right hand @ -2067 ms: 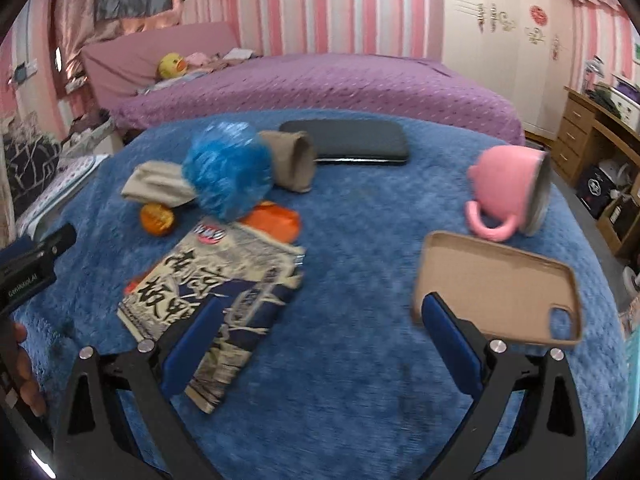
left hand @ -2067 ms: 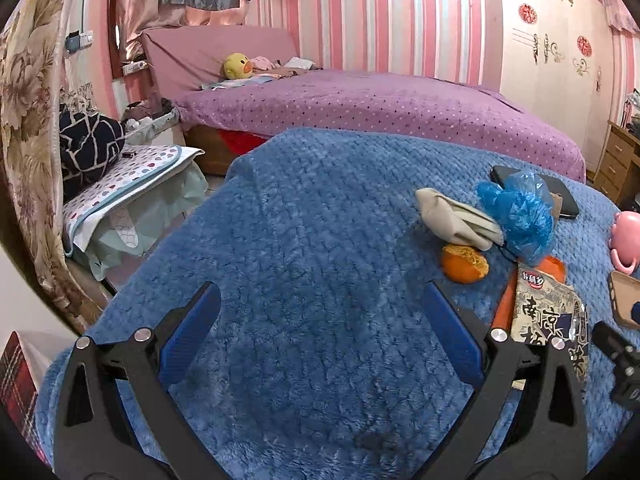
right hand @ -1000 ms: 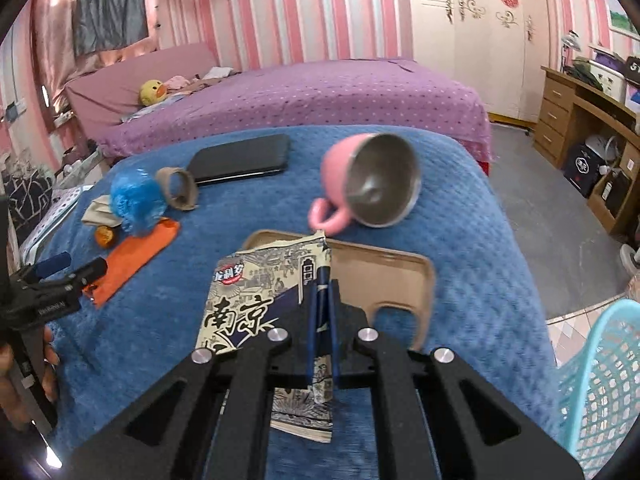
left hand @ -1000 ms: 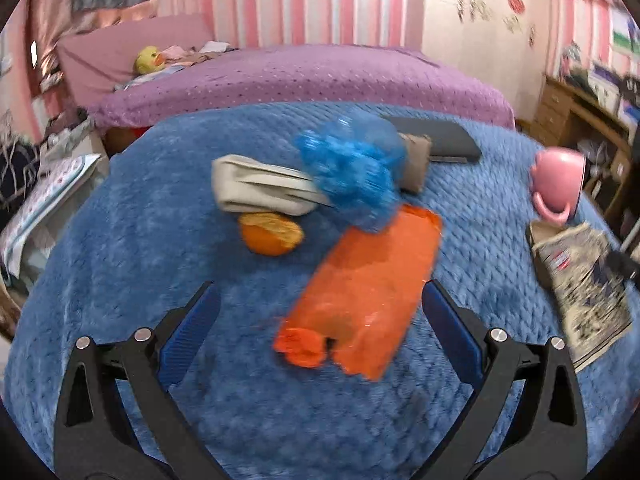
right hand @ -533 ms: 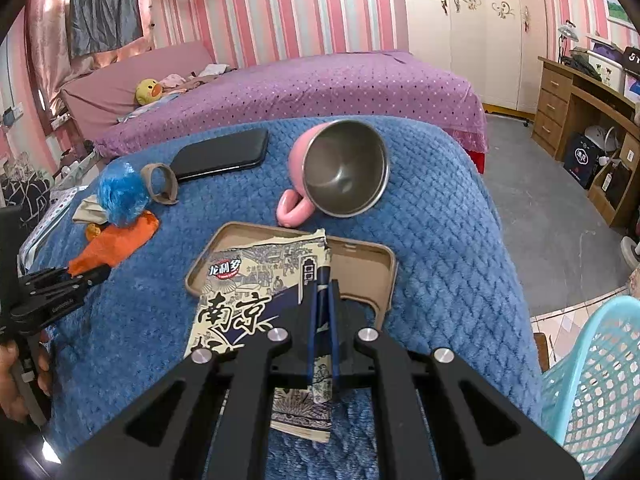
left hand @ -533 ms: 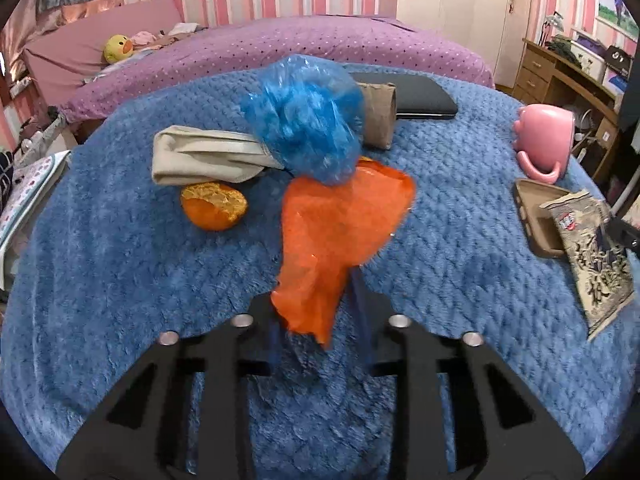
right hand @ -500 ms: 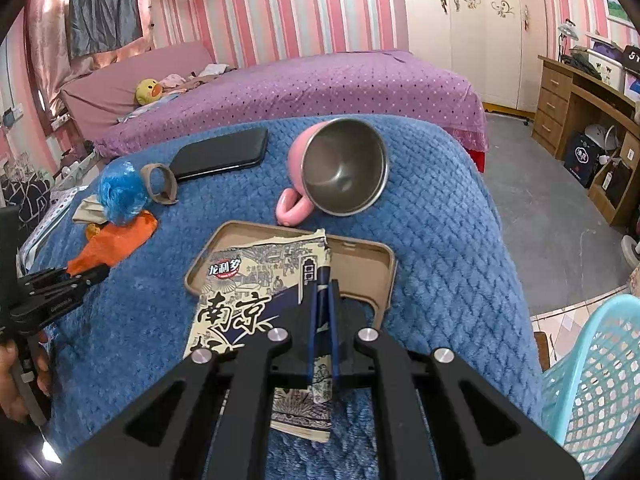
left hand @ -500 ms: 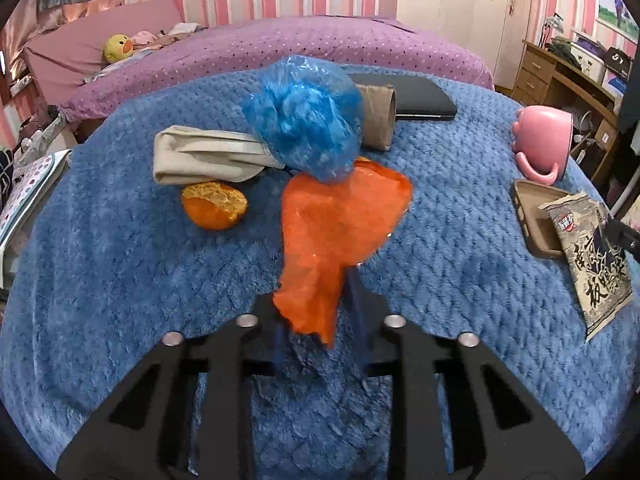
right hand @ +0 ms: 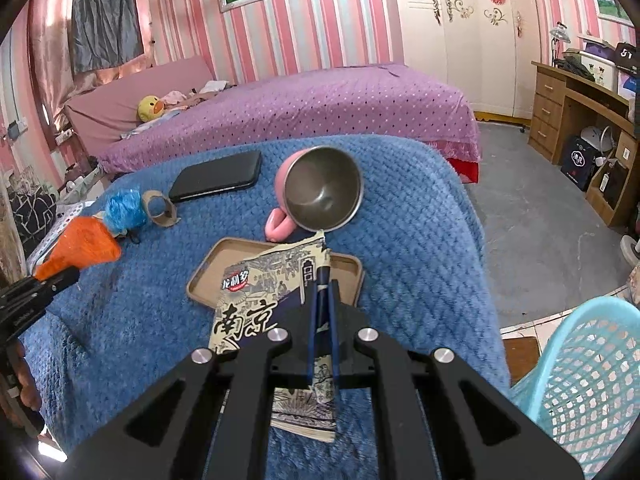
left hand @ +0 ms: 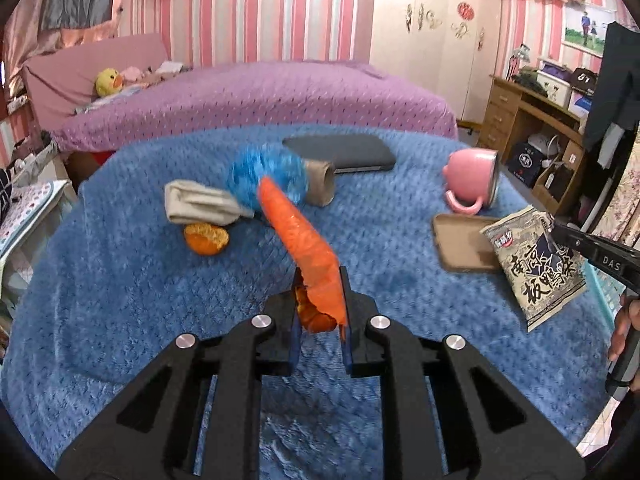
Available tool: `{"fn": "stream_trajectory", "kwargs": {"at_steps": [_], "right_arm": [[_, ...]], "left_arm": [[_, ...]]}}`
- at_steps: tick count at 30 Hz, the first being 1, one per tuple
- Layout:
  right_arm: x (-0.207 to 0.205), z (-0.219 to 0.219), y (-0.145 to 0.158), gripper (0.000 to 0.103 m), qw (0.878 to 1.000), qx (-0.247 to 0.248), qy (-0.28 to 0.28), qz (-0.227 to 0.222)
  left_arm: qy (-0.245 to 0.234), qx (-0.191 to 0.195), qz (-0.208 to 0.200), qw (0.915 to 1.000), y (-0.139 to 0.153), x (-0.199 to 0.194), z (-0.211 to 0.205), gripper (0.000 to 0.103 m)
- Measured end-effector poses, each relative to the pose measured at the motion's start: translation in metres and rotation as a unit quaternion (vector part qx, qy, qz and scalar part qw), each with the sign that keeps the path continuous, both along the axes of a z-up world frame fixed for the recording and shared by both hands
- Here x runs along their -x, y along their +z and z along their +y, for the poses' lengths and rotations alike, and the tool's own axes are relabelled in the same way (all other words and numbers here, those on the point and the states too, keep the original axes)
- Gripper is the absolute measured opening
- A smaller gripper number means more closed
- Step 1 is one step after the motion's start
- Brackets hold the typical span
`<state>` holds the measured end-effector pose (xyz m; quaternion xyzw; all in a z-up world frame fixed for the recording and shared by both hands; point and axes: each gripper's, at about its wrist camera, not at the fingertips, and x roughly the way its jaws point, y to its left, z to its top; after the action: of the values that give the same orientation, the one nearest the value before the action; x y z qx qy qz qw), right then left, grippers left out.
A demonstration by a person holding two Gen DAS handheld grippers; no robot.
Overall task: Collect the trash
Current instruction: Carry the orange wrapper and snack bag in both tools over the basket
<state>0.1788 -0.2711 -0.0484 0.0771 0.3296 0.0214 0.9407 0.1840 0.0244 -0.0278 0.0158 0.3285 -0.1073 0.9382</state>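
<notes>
Left claw (left hand: pixel 319 304) around orange wrapper (left hand: pixel 298 236)

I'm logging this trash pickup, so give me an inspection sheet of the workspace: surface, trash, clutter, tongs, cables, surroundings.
Surface: blue blanket covering the work surface.
Job's things: orange wrapper and printed snack bag, both held; blue plastic wad, orange peel and cardboard tube on the blanket; turquoise basket on the floor beside it.
Clutter: pink mug on its side, tan phone case, black phone, beige cloth.
Tongs: left tongs shut on the orange wrapper; right tongs shut on the snack bag.
Cables: nothing seen on the blanket.
Surroundings: purple bed, wooden desk, striped pink walls.
</notes>
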Motion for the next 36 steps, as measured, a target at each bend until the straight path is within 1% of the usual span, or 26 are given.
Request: {"fn": "stream_trajectory", "kwargs": {"at_steps": [3, 7, 9, 13, 16, 20, 23, 26, 31, 33, 36], "right_arm": [[0.007, -0.008, 0.005, 0.006, 1.0, -0.002, -0.004, -0.008], [0.015, -0.019, 0.013, 0.006, 1.0, -0.006, -0.012, -0.016], [0.02, -0.028, 0.017, 0.006, 1.0, -0.008, -0.016, -0.022], [0.038, -0.047, 0.023, 0.006, 0.999, -0.005, -0.031, -0.03], [0.055, -0.072, 0.028, 0.006, 0.998, -0.003, -0.051, -0.038], [0.075, -0.108, 0.032, 0.006, 0.996, 0.004, -0.083, -0.041], [0.095, -0.139, 0.032, 0.006, 0.993, 0.003, -0.113, -0.043], [0.113, -0.174, 0.029, 0.006, 0.989, 0.004, -0.141, -0.042], [0.14, -0.22, 0.021, 0.006, 0.983, 0.009, -0.182, -0.036], [0.147, -0.233, 0.018, 0.006, 0.98, 0.008, -0.193, -0.035], [0.163, -0.256, 0.013, 0.006, 0.975, 0.013, -0.22, -0.03]], "left_arm": [[-0.004, 0.005, -0.015, 0.9999, 0.005, 0.004, -0.008, 0.014], [-0.014, -0.001, -0.024, 0.9996, 0.01, 0.012, -0.02, 0.014], [-0.024, -0.007, -0.03, 0.9992, 0.013, 0.016, -0.03, 0.014], [-0.042, -0.004, -0.037, 0.9984, 0.02, 0.023, -0.053, 0.014], [-0.059, -0.018, -0.048, 0.997, 0.028, 0.034, -0.083, 0.014], [-0.078, -0.017, -0.057, 0.9952, 0.033, 0.048, -0.12, 0.014], [-0.105, -0.029, -0.062, 0.9922, 0.032, 0.062, -0.159, 0.014], [-0.13, -0.027, -0.059, 0.9894, 0.031, 0.074, -0.191, 0.014], [-0.169, -0.02, -0.055, 0.9839, 0.023, 0.098, -0.242, 0.014], [-0.186, -0.016, -0.047, 0.9812, 0.017, 0.104, -0.261, 0.014], [-0.207, -0.02, -0.039, 0.9774, 0.009, 0.114, -0.288, 0.014]]}}
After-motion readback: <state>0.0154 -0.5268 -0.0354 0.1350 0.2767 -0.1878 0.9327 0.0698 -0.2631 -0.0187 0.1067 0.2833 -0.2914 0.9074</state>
